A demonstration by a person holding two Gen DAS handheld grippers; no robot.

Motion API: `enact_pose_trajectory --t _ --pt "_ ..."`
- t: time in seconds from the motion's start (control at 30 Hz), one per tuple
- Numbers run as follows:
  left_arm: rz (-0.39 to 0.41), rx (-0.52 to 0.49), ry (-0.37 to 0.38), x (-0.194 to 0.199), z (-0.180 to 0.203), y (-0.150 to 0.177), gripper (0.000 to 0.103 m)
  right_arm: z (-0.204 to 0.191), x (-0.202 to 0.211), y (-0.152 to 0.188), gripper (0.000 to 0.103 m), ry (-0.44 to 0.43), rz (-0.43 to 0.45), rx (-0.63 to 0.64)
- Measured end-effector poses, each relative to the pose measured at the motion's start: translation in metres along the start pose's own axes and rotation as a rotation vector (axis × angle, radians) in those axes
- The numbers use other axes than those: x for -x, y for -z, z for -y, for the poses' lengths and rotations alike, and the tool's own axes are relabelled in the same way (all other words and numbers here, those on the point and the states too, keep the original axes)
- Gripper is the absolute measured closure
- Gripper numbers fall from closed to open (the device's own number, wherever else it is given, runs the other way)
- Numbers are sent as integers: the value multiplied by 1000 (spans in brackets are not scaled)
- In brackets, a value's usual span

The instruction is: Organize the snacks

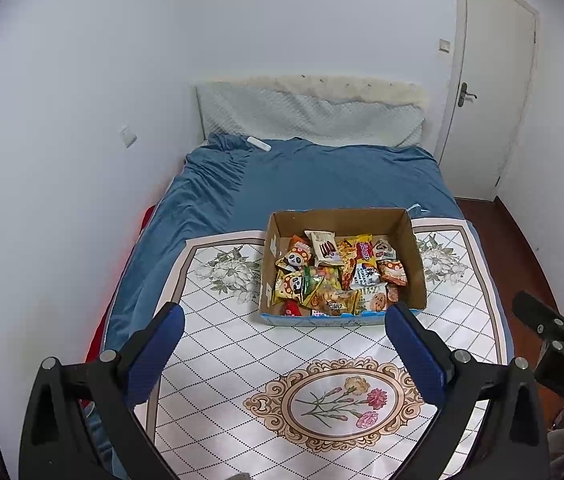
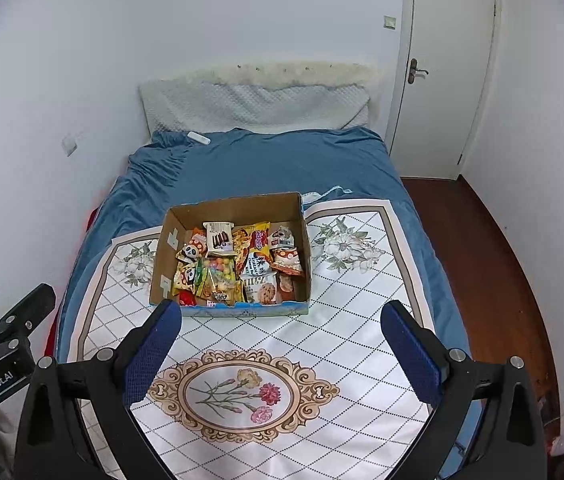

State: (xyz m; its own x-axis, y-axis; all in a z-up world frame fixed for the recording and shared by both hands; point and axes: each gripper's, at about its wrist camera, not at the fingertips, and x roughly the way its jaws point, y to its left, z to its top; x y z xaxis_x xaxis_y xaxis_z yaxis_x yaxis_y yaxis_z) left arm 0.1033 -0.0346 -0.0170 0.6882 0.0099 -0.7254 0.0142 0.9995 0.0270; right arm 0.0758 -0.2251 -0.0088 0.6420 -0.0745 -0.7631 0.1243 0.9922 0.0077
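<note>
left tool (image 1: 283, 330): jaws spread wide, nothing between them; hangs above the near part of the patterned cloth (image 1: 242, 360).
right tool (image 2: 280, 330): same, wide apart and empty; the two sit side by side, each at the edge of the other's view.
cloth: glossy, flat on the bed (image 1: 321, 176); judged slick, so the box may slide if shoved.
cardboard box (image 2: 301, 240): at 12 o'clock from both tools, on the far half of the cloth; open top, low walls, front edge printed blue.
snacks (image 2: 238, 268): all that show lie inside the box, a loose overlapping heap; none seen on the cloth or bed.
stage: fits packets already gathered in, or a jumble waiting to be sorted; cannot tell which.
handling: small foil and plastic packets, judged light, crinkly, slippery; biscuits or crisps inside likely crush.
grip: take a packet by its flat sealed edge or a corner, light squeeze, not across the puffed middle.
far: white pillow (image 1: 313, 116) at the headboard, door (image 1: 493, 80) at 1 o'clock.
</note>
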Motion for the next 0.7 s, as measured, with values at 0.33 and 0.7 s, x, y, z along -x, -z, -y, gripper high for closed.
enact_pose_trajectory --t 0.33,0.7 --pt "-7 5 3 -1 -2 0 0 2 6 -2 1 5 13 -5" --pt "-10 2 6 -1 -2 1 0 4 6 -1 1 4 8 -11"
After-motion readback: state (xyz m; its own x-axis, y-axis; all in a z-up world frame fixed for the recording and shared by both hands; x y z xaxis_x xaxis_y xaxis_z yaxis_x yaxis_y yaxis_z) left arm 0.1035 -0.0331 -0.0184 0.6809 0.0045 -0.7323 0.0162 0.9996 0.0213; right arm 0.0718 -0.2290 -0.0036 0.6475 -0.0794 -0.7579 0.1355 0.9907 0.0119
